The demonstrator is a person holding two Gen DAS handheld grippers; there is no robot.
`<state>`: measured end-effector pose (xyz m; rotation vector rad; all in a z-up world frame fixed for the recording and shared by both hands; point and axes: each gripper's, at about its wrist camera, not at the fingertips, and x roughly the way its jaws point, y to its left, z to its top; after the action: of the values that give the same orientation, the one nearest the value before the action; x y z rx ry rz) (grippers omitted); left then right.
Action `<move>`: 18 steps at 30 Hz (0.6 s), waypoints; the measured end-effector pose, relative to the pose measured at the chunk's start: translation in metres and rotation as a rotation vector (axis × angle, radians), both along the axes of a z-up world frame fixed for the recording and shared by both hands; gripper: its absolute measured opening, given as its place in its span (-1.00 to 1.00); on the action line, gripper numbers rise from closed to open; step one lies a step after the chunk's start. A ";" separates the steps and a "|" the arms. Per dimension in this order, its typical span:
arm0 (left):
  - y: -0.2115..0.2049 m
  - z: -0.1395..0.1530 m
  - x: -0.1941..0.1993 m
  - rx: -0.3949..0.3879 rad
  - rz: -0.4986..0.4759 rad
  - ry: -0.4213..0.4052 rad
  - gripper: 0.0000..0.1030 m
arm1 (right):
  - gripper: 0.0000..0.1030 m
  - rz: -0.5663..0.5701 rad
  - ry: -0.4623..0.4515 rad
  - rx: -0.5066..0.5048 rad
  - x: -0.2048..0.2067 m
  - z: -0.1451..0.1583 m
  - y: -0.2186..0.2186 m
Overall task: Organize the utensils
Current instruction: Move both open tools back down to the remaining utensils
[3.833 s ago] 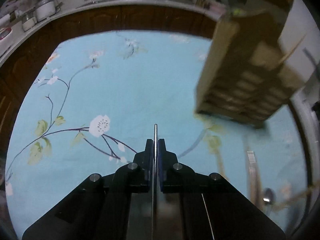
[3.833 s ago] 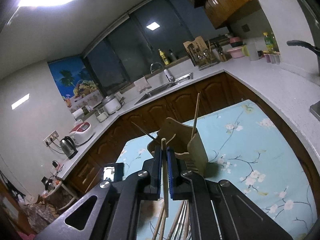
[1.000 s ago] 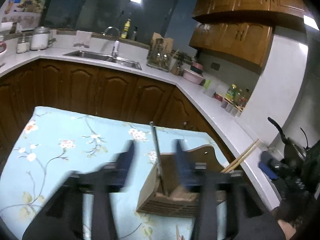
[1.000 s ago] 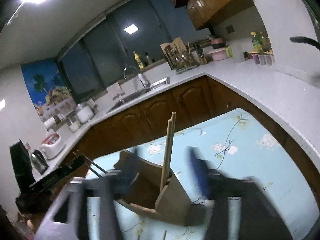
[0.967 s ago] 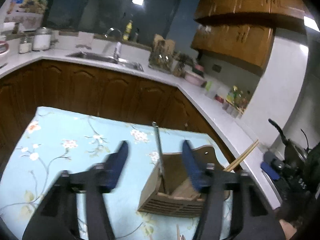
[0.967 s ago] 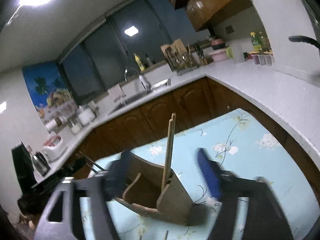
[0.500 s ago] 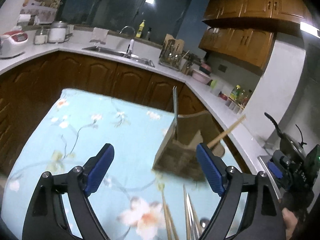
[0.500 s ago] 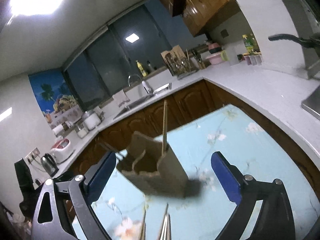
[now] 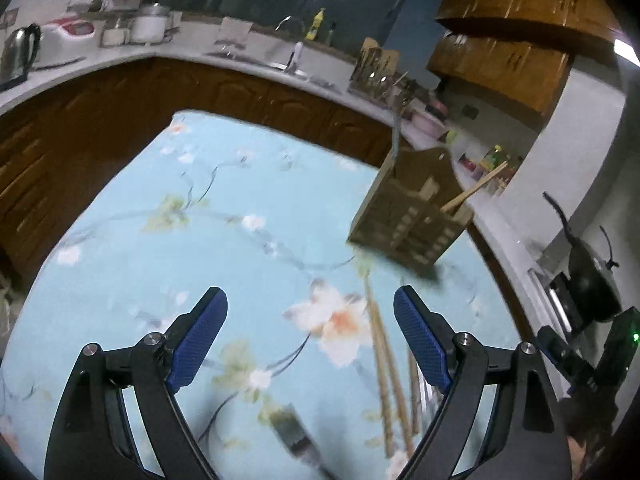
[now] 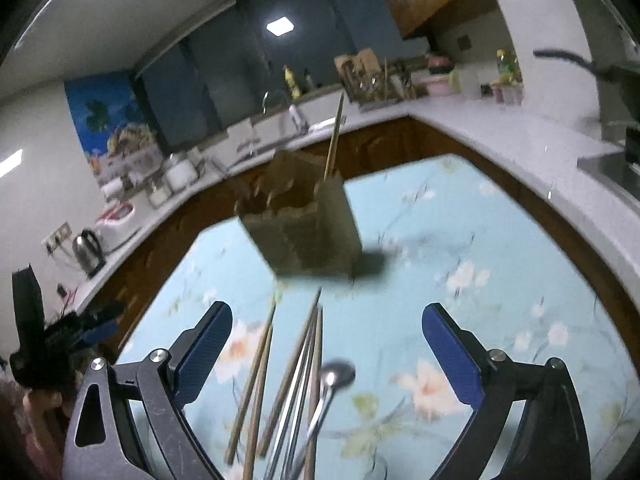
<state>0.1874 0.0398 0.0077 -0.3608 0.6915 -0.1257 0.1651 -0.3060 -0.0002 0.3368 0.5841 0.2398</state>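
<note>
A wooden utensil holder [image 9: 412, 216] [image 10: 304, 224] stands on the blue flowered cloth. A thin metal utensil [image 9: 394, 136] and a chopstick [image 9: 476, 192] [image 10: 334, 140] stick out of it. Loose chopsticks [image 9: 384, 360] [image 10: 256, 380] and a metal spoon [image 10: 332, 372] lie on the cloth in front of the holder. My left gripper [image 9: 310, 300] is open and empty, hanging over the cloth to the left of the loose chopsticks. My right gripper [image 10: 328, 314] is open too, above the loose pile, with nothing pressed between its pads.
A dark blurred utensil [image 9: 296, 436] lies near the cloth's front edge. The table [image 9: 120, 260] is ringed by brown cabinets and a white counter [image 10: 540, 148] with a sink, a kettle [image 10: 90, 252] and a black pan [image 9: 592, 280].
Both grippers opened wide off the utensils now standing in the holder. They then drew back and sank, so the holder looks farther away and the loose utensils have come into view.
</note>
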 end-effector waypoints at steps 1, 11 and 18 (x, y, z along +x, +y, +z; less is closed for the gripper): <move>0.001 -0.004 -0.004 -0.001 -0.001 0.012 0.69 | 0.88 0.006 0.013 -0.007 -0.002 -0.005 0.002; 0.006 -0.046 -0.041 0.041 -0.001 0.121 0.69 | 0.87 0.040 0.090 -0.006 -0.014 -0.031 0.013; -0.007 -0.068 -0.047 0.061 -0.036 0.161 0.69 | 0.53 0.076 0.163 -0.007 -0.006 -0.049 0.024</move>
<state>0.1402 0.0329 -0.0605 -0.3025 0.8598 -0.1101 0.1586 -0.2822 -0.0492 0.3293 0.7590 0.2846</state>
